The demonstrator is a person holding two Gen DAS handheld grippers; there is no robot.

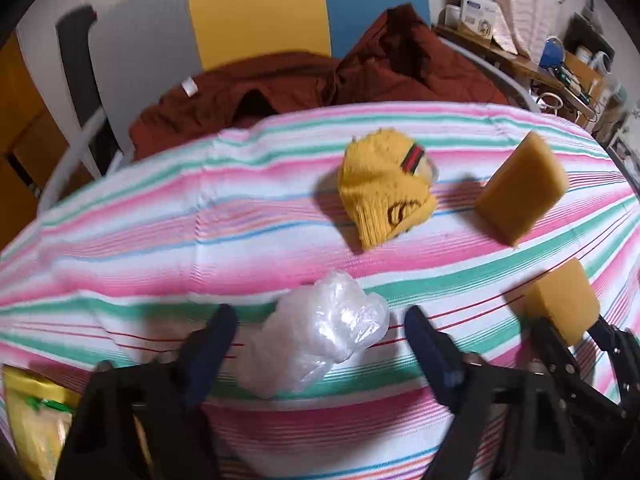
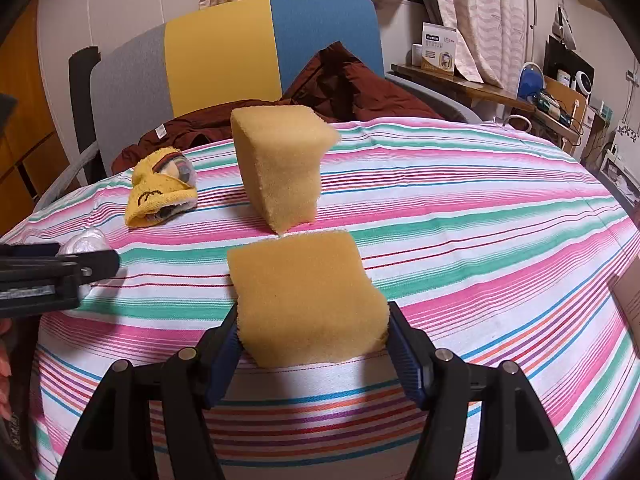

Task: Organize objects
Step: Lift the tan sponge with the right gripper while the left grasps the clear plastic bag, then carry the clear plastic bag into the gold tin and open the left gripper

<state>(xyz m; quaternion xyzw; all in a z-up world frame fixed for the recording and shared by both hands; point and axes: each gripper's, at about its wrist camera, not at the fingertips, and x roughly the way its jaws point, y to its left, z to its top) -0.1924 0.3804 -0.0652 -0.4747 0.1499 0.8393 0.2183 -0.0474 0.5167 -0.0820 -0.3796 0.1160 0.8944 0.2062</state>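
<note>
Right claw clamped on a sponge, left claw over the plastic bag

Your right claw (image 2: 312, 334) was pressed on the near sponge (image 2: 306, 296), just in front of the second sponge (image 2: 282, 164). Your left claw (image 1: 320, 334) stood apart around the crumpled plastic bag (image 1: 316, 330), its pads not yet pressing. You should have lowered it more, centred, before closing, on the striped counter (image 2: 480, 208).
</note>
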